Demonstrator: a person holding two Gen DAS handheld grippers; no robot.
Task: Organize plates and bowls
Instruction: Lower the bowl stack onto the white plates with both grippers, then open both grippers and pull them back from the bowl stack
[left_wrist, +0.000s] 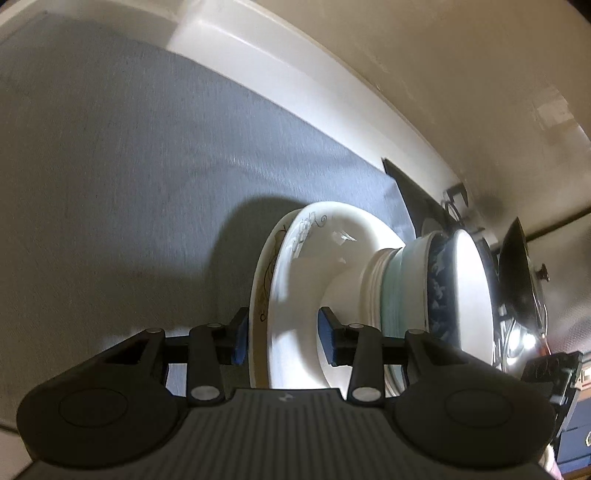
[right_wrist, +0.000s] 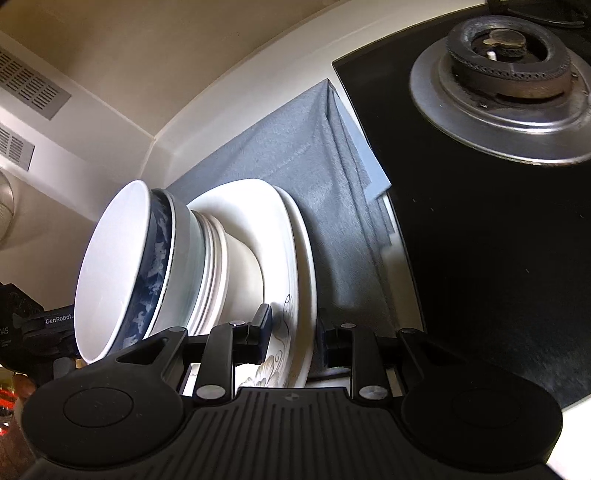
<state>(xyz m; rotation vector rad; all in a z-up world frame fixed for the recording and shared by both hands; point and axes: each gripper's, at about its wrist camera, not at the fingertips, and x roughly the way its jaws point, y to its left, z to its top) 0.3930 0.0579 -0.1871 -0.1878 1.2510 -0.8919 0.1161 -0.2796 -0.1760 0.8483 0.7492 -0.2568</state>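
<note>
A stack of white plates (left_wrist: 295, 295) with several nested bowls (left_wrist: 454, 291) on top stands on a grey cloth (left_wrist: 129, 184). The top bowl is white, with a blue patterned bowl under it. My left gripper (left_wrist: 282, 339) has its blue pads on either side of the plates' rim, one under and one on top, and looks shut on it. My right gripper (right_wrist: 293, 336) straddles the opposite rim of the plates (right_wrist: 299, 280) the same way, below the bowls (right_wrist: 140, 266).
A black gas hob with a steel burner (right_wrist: 506, 77) lies right beside the cloth (right_wrist: 295, 147). A dark wok and lid (left_wrist: 521, 280) stand behind the stack. The white counter edge and wall (left_wrist: 332, 74) run along the back.
</note>
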